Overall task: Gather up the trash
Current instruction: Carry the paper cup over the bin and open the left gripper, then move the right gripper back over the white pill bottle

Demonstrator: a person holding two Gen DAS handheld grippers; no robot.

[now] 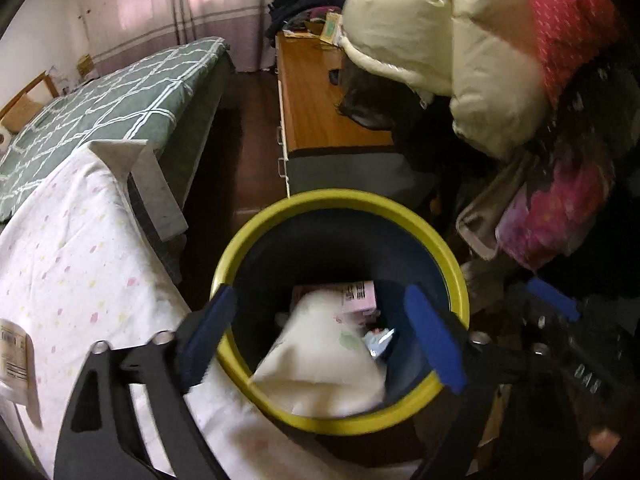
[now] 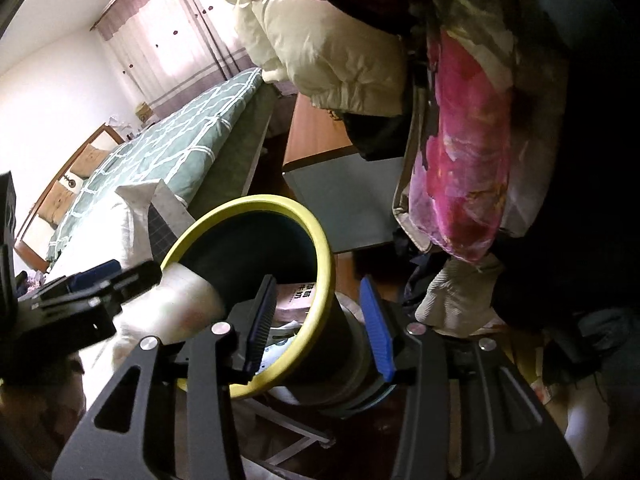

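Note:
A dark trash bin with a yellow rim (image 1: 340, 200) (image 2: 248, 204) stands beside the bed. My left gripper (image 1: 320, 320) hangs open above its mouth, pads wide apart. Below them a blurred white packet (image 1: 320, 368) (image 2: 180, 300) lies loose in the bin, untouched by either pad. A pink box (image 1: 360, 296) (image 2: 296, 300) sits deeper inside. My right gripper (image 2: 320, 320) straddles the near rim, one pad inside and one outside, with a visible gap to the wall. Its outer pad (image 1: 554, 300) shows at the bin's right.
A bed with a green checked quilt (image 1: 120, 92) and a white dotted sheet (image 1: 80, 260) runs along the left. A wooden cabinet (image 1: 312, 92) stands behind the bin. Cream and pink coats (image 1: 440, 40) hang over the right side. A labelled packet (image 1: 12, 352) lies on the sheet.

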